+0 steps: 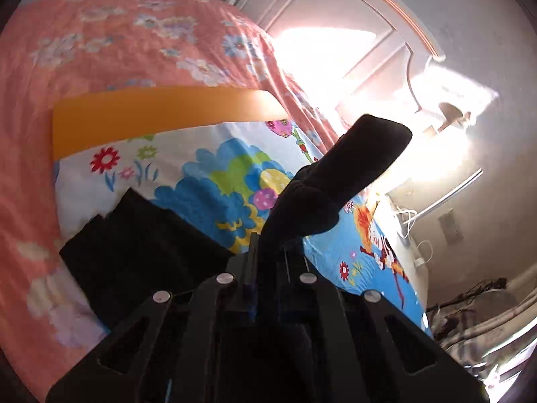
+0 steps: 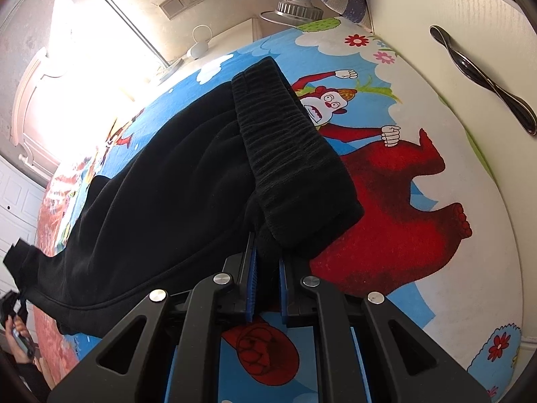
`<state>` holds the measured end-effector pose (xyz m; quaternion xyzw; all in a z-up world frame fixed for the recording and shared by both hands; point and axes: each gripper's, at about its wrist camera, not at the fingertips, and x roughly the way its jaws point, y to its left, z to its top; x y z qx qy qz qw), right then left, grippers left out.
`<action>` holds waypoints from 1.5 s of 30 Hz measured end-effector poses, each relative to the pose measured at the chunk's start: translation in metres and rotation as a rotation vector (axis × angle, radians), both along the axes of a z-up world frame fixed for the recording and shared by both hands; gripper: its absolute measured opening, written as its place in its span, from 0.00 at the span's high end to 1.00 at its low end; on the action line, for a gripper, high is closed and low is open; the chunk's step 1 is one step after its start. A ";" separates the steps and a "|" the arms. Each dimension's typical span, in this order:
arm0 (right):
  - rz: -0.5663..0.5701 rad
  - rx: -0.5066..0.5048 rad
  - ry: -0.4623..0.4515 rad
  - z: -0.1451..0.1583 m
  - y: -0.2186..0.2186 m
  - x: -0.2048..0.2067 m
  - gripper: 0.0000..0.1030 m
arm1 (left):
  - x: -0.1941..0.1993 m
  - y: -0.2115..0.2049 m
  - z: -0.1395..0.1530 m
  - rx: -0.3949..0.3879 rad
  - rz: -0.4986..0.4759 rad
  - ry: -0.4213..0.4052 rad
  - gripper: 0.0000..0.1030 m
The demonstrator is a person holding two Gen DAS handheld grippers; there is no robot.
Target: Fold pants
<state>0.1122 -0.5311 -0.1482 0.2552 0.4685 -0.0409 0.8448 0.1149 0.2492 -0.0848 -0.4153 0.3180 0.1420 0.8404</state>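
The black pants lie stretched across the cartoon blanket on the bed. My right gripper is shut on the ribbed waistband end, which bunches up over the fingers. At the far left of the right wrist view a hand holds the other gripper at the leg end. In the left wrist view my left gripper is shut on a black cuff that sticks up out of the jaws. More black cloth lies flat to its left.
A pink floral bedspread lies beyond the blanket, with an orange band between them. A white headboard stands at the bed's end in strong sunlight. A white cupboard door with a dark handle borders the bed's right side. A lamp stands behind.
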 end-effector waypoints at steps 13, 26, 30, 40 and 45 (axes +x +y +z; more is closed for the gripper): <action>0.021 0.070 0.001 0.001 -0.010 0.005 0.91 | -0.064 0.049 -0.109 -0.372 0.072 -0.051 0.59; 0.048 -0.059 -0.007 0.008 -0.004 0.004 0.94 | -0.070 0.051 -0.106 -0.260 0.060 0.024 0.79; 0.047 -0.100 -0.008 0.012 0.001 0.004 0.93 | -0.068 0.049 -0.100 -0.225 0.012 0.027 0.71; 0.015 -0.151 -0.034 0.013 0.012 0.006 0.93 | -0.051 0.036 -0.044 -0.009 -0.041 -0.068 0.93; 0.036 -0.208 -0.012 0.010 0.019 0.005 0.91 | -0.061 0.051 -0.105 -0.160 0.000 -0.005 0.93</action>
